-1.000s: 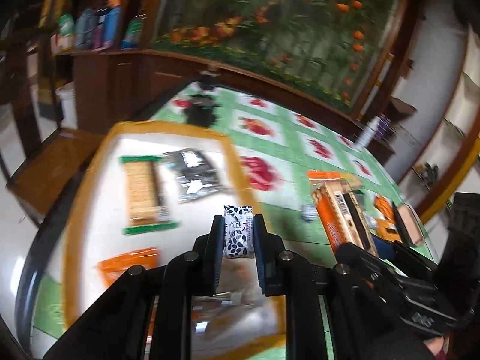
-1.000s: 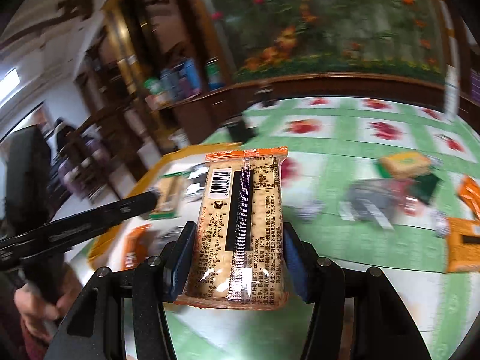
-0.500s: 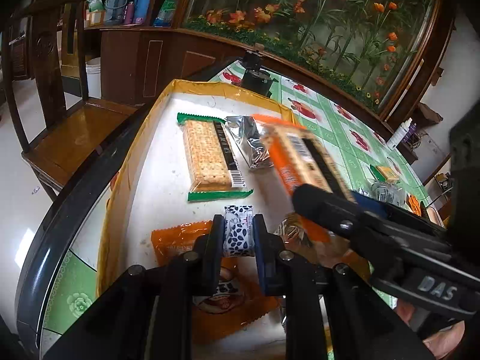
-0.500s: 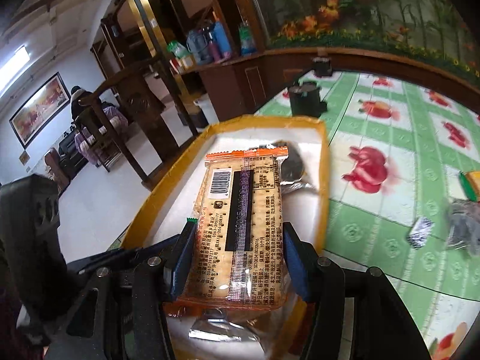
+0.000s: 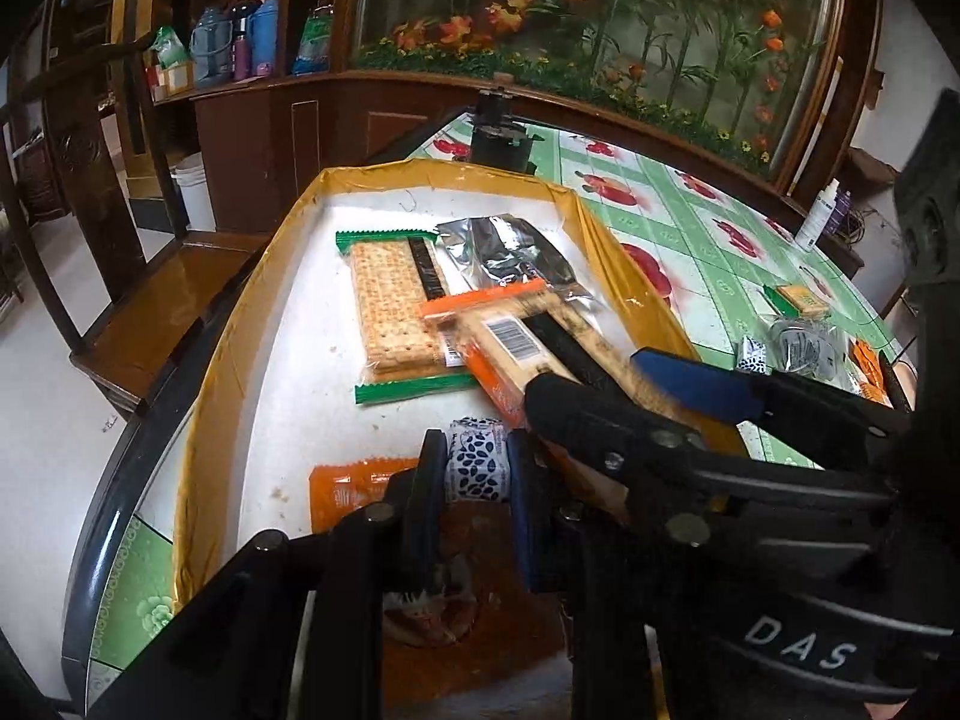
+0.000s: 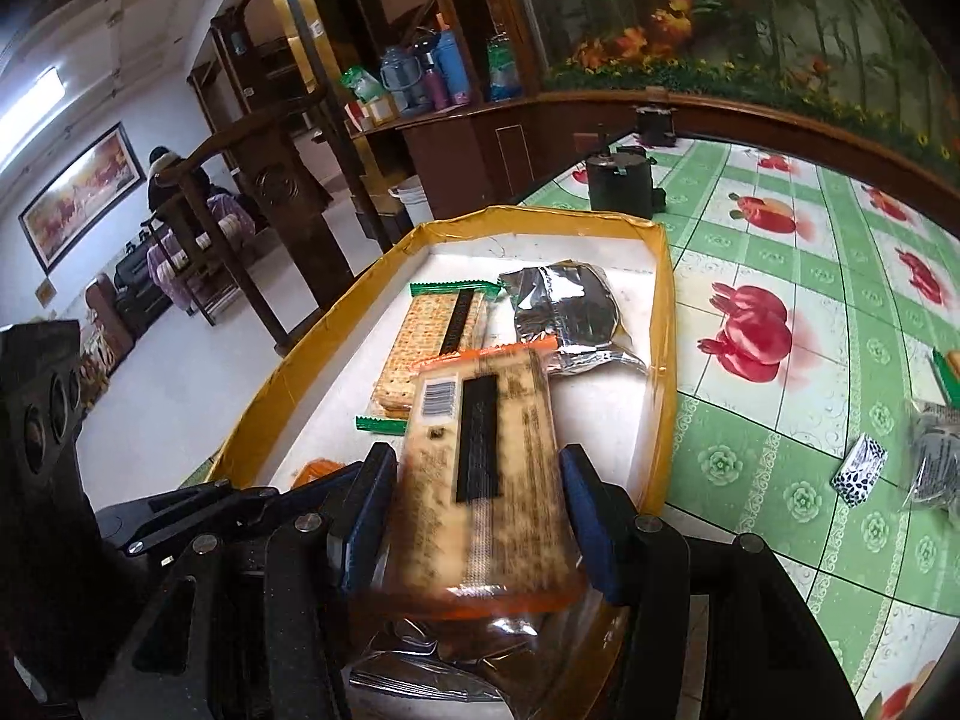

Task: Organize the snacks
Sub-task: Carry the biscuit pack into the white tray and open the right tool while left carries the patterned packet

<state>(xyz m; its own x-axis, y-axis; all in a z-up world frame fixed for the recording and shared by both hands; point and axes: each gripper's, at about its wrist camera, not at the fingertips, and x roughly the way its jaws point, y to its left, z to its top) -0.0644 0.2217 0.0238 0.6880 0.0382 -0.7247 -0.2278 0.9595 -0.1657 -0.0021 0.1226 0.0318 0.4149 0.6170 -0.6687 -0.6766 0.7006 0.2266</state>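
Observation:
A yellow-rimmed white tray (image 5: 252, 312) lies at the table's left end. It holds a green-edged cracker pack (image 5: 390, 306), a silver foil packet (image 5: 510, 252) and an orange packet (image 5: 348, 492). My left gripper (image 5: 477, 450) is shut on a small black-and-white patterned candy (image 5: 477, 471), low over the tray's near end above the orange packet. My right gripper (image 6: 479, 462) is shut on an orange-edged cracker pack (image 6: 480, 408). It holds the pack over the tray (image 6: 660, 360), with its front end just short of the green-edged pack (image 6: 432, 336) and the foil packet (image 6: 564, 312). The held pack (image 5: 510, 342) looks blurred.
The green flowered tablecloth (image 6: 810, 360) stretches right, with another patterned candy (image 6: 858, 468), a dark packet (image 6: 939, 462) and other loose snacks (image 5: 798, 300). A black pot (image 6: 618, 183) stands behind the tray. A wooden chair (image 5: 150, 300) stands left of the table. A person (image 6: 180, 210) sits far back.
Both grippers have come from over the tablecloth to over the tray. The right one swung left with the cracker pack, and the left one sank lower with the candy.

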